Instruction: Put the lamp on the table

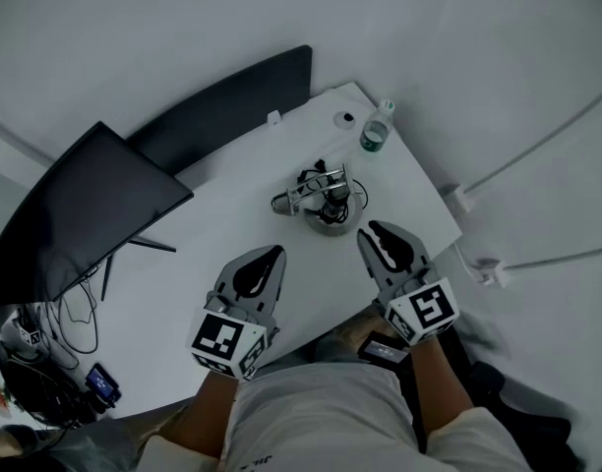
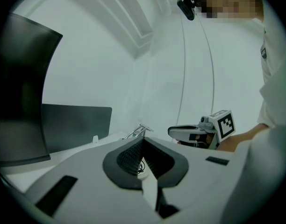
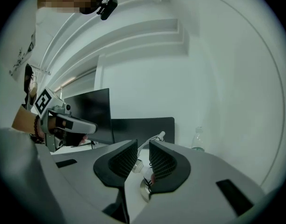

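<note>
The lamp (image 1: 324, 198), a folded metal arm with wires on a round base, lies on the white table (image 1: 222, 224) just beyond both grippers. My left gripper (image 1: 272, 255) hovers at the near left of it, its jaws closed together with nothing in them. My right gripper (image 1: 372, 231) is at the lamp's near right, open by a narrow gap with nothing between the pads. In the right gripper view the lamp (image 3: 158, 136) shows through the gap of the right gripper (image 3: 143, 144). In the left gripper view the lamp's arm (image 2: 138, 131) pokes up behind the tips of the left gripper (image 2: 143, 140).
A water bottle (image 1: 376, 134) and a small round item (image 1: 346, 119) stand at the table's far corner. A dark monitor (image 1: 80, 209) stands at the left and a dark panel (image 1: 232, 101) behind the table. Cables (image 1: 75, 313) hang off the left edge.
</note>
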A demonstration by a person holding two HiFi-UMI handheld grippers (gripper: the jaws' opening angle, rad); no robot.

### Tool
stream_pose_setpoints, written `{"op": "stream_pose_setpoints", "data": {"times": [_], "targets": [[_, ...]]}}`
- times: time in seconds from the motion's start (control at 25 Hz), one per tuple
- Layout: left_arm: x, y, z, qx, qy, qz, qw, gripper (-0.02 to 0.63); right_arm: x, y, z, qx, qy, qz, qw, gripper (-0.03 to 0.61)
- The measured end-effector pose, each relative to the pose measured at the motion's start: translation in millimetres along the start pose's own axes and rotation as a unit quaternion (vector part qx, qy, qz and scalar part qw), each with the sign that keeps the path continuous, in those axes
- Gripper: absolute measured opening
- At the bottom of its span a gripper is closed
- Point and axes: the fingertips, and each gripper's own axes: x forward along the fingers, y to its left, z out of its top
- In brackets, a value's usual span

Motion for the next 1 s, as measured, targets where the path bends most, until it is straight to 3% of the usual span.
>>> {"op": "stream_pose_setpoints", "data": {"times": [0.36,1.0], "targets": [[-3,-6,3,0.002,0.004,-0.009,1.0,0.003,-8,17,9,0.0,0.008,0.028,1.0,0.048],[4,-27,11,0.002,0.001,-0.033,0.9994,0.003,-26,43,21,0.011,0.015,0.063,0.998,0.032]]}}
